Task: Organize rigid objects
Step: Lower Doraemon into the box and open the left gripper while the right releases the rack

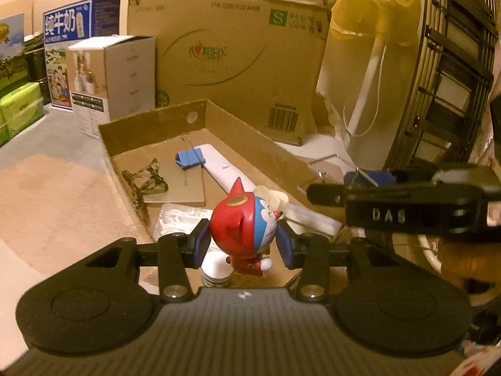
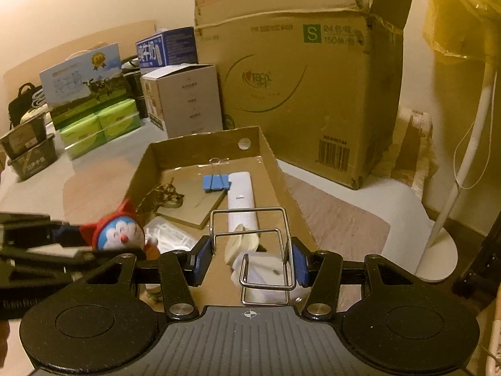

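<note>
A Doraemon figure with a red hood sits between the blue pads of my left gripper, which is shut on it above the near end of a shallow cardboard tray. In the right wrist view the same figure shows at the left. My right gripper is shut on a bent metal wire frame, also over the tray's near end. In the tray lie a blue binder clip, a long white bar, a brown card, a tortoiseshell piece and a clear bag.
A big cardboard box stands right behind the tray, with a grey carton and green packs to its left. A white fan stand is on the right. A round wire-framed object leans at the far right. A rug covers the floor.
</note>
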{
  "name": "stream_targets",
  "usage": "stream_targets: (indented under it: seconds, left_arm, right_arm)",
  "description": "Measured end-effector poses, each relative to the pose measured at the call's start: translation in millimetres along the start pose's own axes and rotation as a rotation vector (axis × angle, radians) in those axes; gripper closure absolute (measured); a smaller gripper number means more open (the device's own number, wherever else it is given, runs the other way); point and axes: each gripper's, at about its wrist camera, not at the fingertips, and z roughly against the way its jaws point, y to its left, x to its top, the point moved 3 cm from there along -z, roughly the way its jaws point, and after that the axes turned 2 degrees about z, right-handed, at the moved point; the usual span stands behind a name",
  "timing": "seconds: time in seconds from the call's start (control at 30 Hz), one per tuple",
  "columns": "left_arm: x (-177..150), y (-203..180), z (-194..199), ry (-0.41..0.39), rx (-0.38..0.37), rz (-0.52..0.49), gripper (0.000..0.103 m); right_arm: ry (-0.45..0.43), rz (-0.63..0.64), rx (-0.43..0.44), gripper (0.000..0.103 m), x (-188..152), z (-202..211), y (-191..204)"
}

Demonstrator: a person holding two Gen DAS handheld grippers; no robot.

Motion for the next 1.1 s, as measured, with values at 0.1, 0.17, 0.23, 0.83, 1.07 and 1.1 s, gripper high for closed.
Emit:
stream_targets:
  seconds: [0.1, 0.17, 0.23, 0.83, 1.07, 1.1]
  left_arm:
    - [-3, 0, -7, -0.003, 0.011, -0.012, 0.045]
    - [-3, 3, -5, -0.018, 0.026, -0.019, 0.044]
    - [-3, 6, -3, -0.022, 0.038, -0.013, 0.044]
    - [1, 37, 10, -0.036, 0.105, 0.030, 0.044]
    - [3, 41, 8, -0.033, 0.111, 0.038, 0.044]
    - [3, 42, 8, -0.033, 0.112, 0.039, 0.044]
  right_arm:
    - [0.003, -0.011, 0.000, 0.051, 1, -6, -6]
    - [0.005, -0.017, -0.001, 0.051, 1, -9, -10]
    - [0.007, -0.019, 0.000, 0.051, 1, -10, -11]
    - [0.004, 0.010, 0.038, 0.051, 13, -22, 8]
    - [0.003, 0.033, 0.053, 0.051, 24, -34, 16]
    - [0.004, 0.038, 0.055, 0.051, 25, -37, 18]
